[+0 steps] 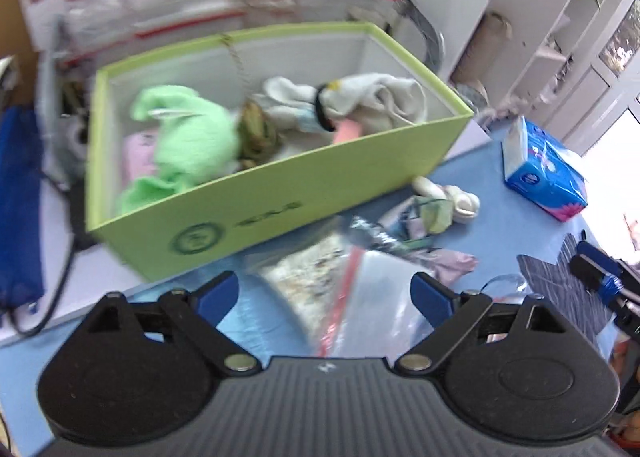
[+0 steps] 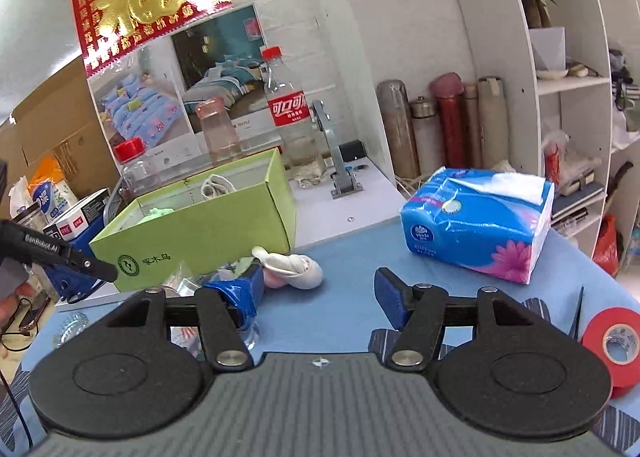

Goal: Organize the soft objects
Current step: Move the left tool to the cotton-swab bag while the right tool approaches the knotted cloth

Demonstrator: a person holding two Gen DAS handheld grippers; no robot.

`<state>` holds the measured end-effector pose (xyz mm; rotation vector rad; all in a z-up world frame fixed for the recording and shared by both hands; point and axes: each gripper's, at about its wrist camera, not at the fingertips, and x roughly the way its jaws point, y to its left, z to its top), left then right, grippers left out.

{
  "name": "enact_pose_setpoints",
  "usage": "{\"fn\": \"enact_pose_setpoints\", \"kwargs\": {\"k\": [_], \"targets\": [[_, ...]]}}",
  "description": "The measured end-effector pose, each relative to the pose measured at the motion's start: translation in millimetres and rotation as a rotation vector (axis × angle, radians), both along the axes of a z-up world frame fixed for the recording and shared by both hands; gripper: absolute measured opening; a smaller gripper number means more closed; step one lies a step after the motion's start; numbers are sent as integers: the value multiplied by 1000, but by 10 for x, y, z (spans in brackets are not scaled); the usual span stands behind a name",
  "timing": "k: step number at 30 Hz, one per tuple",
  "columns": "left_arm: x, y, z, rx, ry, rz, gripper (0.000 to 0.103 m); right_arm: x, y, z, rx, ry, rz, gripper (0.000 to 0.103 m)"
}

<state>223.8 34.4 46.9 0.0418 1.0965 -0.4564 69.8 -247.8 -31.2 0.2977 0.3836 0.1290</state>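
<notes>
On the blue tabletop (image 2: pixel 352 257) a light green cardboard box (image 1: pixel 276 193) stands open, and inside it lie a mint-green cloth (image 1: pixel 188 141), a pale pink cloth (image 1: pixel 138 155) at its left, an olive knotted piece (image 1: pixel 256 129) in the middle and a bundle of white socks (image 1: pixel 360 97) toward the right end. Just outside the box's front wall, on the table, rests a rolled white sock (image 2: pixel 294 265), with a small heap of pale lilac and green fabric (image 1: pixel 428 233) beside it. The left gripper (image 1: pixel 324 293) hangs above a clear zip bag with a red seal strip (image 1: pixel 348 297), its blue-padded jaws spread wide and holding nothing; the view is motion-blurred. The right gripper (image 2: pixel 318 291) is likewise wide open and empty, low over the table, with the rolled sock just beyond its left finger. A blue pack of tissues (image 2: pixel 480 221) sits to the right of the box, well apart from it, and a red tape roll (image 2: pixel 614 341) lies at the right edge. Behind the box stand a Coca-Cola bottle (image 2: pixel 288 109) and a clear pink-tinted bottle (image 2: pixel 218 133).
</notes>
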Motion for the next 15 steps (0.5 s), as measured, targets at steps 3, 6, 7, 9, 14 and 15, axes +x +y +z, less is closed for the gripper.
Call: {"fn": "enact_pose_setpoints", "kwargs": {"k": [3,6,7,9,14,15], "targets": [[148,-287,-81,34,60,-79,92,43,-48,-110,29,22,4,47],[194,-475,-124,64,61,-120,92,72,-89,-174,37,37,-3,47],[219,-510,-142,63,67,-124,92,80,-104,-190,40,40,-6,47],[246,-581,-196,60,89,-141,92,106,-130,-218,44,46,-10,47],[273,-744,-336,166,87,-200,103,159,-170,-258,60,56,-12,48],[296,-713,-335,174,87,-179,102,158,-174,-255,62,56,-13,48]]}}
